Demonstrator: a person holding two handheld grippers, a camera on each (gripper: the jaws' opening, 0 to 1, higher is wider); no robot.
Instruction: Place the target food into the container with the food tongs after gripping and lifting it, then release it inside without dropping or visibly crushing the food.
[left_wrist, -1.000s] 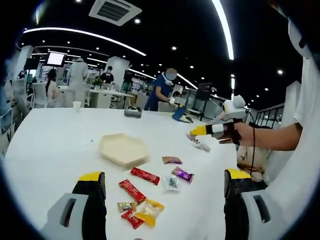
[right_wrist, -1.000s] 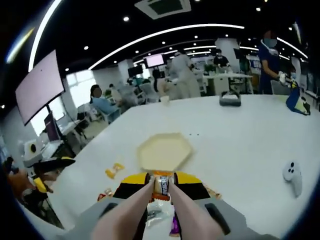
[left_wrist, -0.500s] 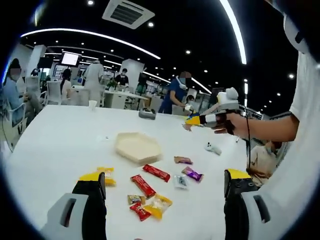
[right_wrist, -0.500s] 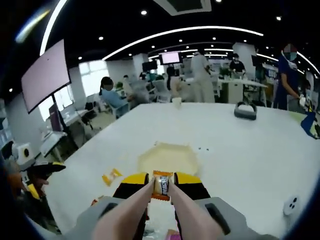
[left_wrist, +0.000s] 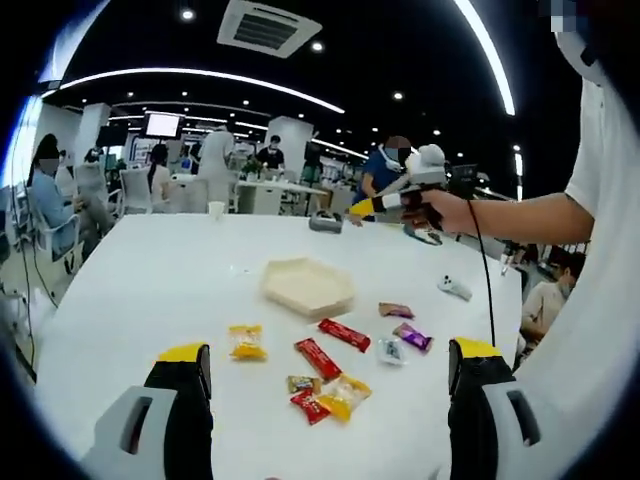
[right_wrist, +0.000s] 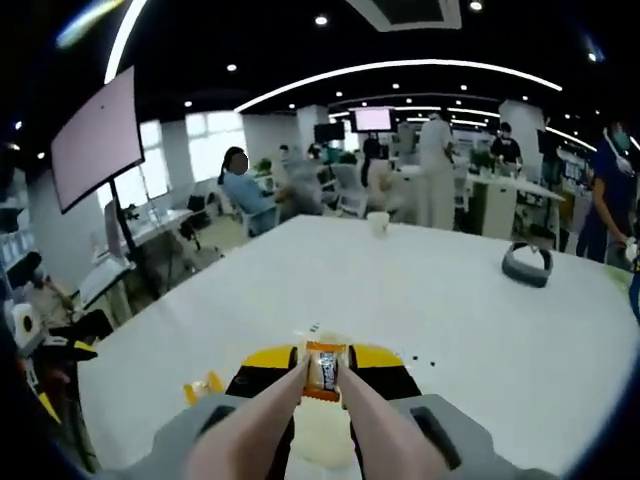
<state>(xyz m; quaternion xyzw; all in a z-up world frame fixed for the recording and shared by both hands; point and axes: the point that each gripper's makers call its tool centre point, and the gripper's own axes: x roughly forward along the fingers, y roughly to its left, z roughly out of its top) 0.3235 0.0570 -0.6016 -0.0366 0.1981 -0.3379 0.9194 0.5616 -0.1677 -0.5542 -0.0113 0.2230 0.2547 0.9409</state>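
Closest in the right gripper view, the right gripper (right_wrist: 322, 372) has its two pink tongs arms squeezed together on a small orange-wrapped snack (right_wrist: 322, 369), which sits pinched between the tips and lifted clear of the white table (right_wrist: 460, 300). Directly below and behind the snack a pale patch of the hexagonal container (right_wrist: 318, 440) shows between the arms, so the food appears to hang over or just at its edge; the arms hide how well it is centred.

From the left gripper view, the left gripper (left_wrist: 330, 365) has its fingers spread wide apart and holds nothing, low over the near edge of the table. Just beyond them lie loose wrapped snacks: a yellow packet (left_wrist: 245, 341), a red bar (left_wrist: 317, 358), a second red bar (left_wrist: 345, 333), a small cluster of red and yellow wrappers (left_wrist: 330, 396), and purple and brown packets (left_wrist: 412, 336) to the side. Farther on sits the cream hexagonal container (left_wrist: 307, 286), empty as far as can be seen. Above and beyond it a person's hand (left_wrist: 440, 208) carries the right gripper high over the table.

To do this step well, I would judge the tongs should come down gently until the snack is low inside the container walls, keeping the squeeze just firm enough not to slip, then ease open slowly so the packet settles rather than falls.

Farthest away, people stand at other tables.
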